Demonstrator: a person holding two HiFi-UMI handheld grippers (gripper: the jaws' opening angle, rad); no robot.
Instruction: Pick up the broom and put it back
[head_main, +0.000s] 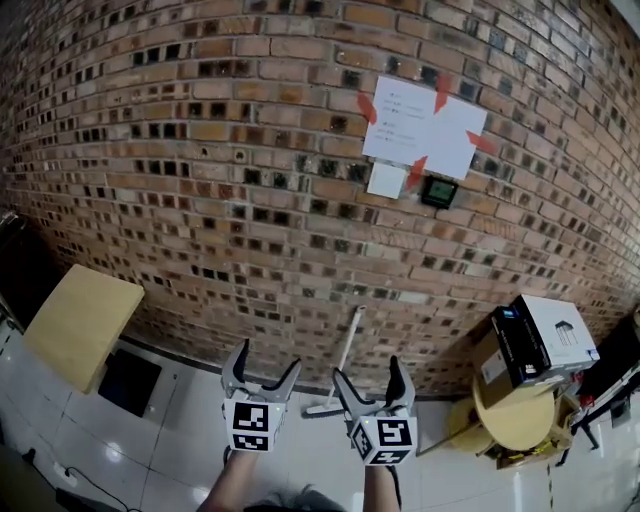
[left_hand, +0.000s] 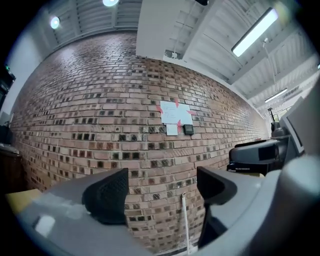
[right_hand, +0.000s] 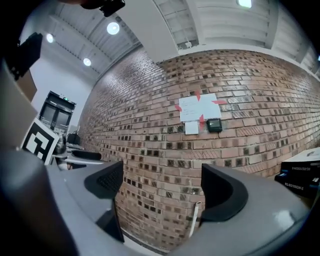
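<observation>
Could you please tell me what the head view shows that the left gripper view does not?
Only the head view: the marker cubes on the left gripper and right gripper, the person's forearms, and the head of the broom. Only the left gripper view: the ceiling with its strip light. Both: the brick wall, the taped paper sheet, the broom's handle leaning on the wall, and the left gripper's open, empty jaws.

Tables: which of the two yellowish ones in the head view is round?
The right table, next to the boxes, has a round top. The left table has straight edges and corners.
</observation>
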